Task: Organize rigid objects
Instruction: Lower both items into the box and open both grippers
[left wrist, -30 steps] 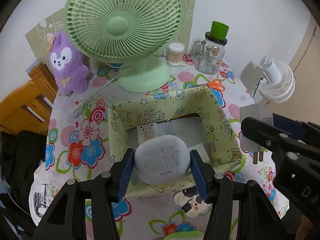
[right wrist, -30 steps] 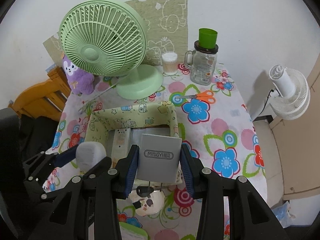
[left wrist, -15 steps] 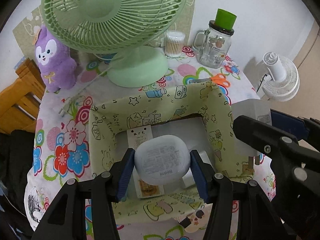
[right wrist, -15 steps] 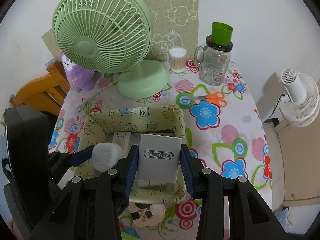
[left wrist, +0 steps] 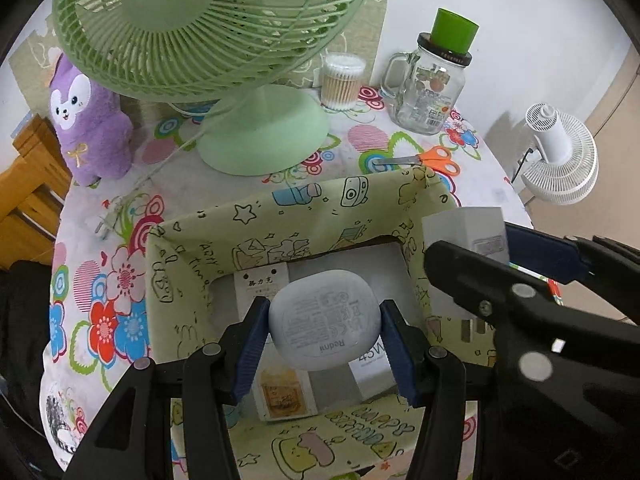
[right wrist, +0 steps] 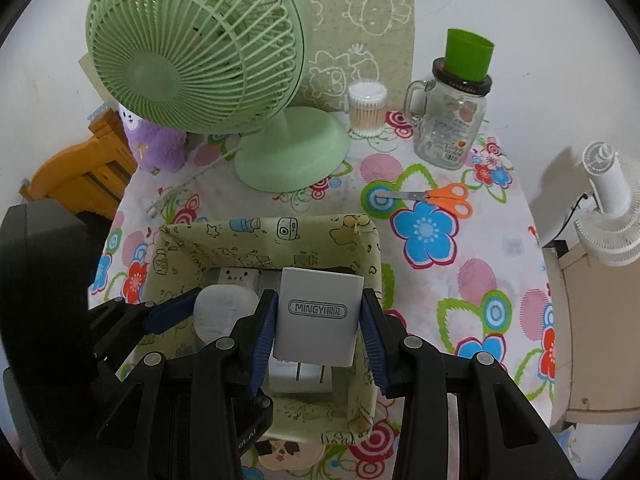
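The left gripper [left wrist: 324, 340] has its blue ribbed pads pressed on both sides of a white earbud case [left wrist: 324, 326], a smooth rounded pebble of matte plastic with faint grey print and the word "Redmi" on its upturned face. It hangs over the open mouth of a fabric storage box [left wrist: 256, 216], a soft-walled square bin in pale yellow-green cloth printed with line-drawn cartoons, stars and a camera. The right gripper [right wrist: 318, 320] is clamped the same way on a white wall charger [right wrist: 318, 316], a flat rectangular block with crisp edges, a grey outlined "MINGYI" label on its face and two metal prongs pointing down, also above the box, towards its right wall. In the left wrist view the charger [left wrist: 466, 228] shows as a plain white block just past the box's right edge. On the box floor lie flat white packets, one a carded packet [left wrist: 262, 284] with black characters. The box sits on a tablecloth [right wrist: 460, 280] with bright flowers and circles. Behind it stand a mint-green plastic desk fan [right wrist: 196, 52] with a ribbed round grille and domed base, a purple plush toy [left wrist: 86, 120], a clear tub of cotton swabs [right wrist: 366, 108], a glass mug jar [right wrist: 450, 128] topped with a green cup, and orange-handled scissors [right wrist: 440, 196].
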Demonstrator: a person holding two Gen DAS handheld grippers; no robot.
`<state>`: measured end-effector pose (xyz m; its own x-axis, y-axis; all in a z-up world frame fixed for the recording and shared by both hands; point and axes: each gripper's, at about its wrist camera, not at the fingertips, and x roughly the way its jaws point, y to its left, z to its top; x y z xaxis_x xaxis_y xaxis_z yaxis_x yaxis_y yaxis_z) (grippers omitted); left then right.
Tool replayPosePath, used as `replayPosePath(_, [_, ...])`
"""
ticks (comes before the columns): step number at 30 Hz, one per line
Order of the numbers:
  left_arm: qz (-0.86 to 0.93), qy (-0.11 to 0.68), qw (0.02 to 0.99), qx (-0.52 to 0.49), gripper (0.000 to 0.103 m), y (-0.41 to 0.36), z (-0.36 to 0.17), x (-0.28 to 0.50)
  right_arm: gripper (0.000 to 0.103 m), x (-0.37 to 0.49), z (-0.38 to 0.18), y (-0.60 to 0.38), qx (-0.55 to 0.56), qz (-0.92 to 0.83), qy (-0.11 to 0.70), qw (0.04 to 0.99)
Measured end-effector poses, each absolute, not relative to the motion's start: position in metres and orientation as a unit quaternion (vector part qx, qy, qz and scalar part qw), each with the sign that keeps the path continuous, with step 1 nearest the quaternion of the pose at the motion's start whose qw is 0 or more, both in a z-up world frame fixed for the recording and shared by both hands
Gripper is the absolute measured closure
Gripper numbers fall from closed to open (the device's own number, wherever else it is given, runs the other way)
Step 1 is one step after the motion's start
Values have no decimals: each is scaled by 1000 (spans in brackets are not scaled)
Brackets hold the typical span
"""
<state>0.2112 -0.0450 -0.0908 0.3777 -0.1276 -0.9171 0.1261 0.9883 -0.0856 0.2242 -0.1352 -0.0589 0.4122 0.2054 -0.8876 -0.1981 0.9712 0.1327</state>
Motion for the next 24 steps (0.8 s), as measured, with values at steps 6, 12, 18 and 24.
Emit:
replayPosePath(6, [-74,559,826,-5,46,-42,-98,216,59,237,-70,-134,14,137,538,832])
replayPosePath(12, [-72,565,822,-4,46,-37,-105,219,59,245,-86,-126,0,135,548,825])
replayPosePath(18, [-71,570,819,-2,46,-36,-113,222,58,252,-105,-121,-8,128,559,819])
replayPosePath(24, [-72,572,817,-9,46,-31,-115,224,50,254,-106,-117,-8,133,558,819])
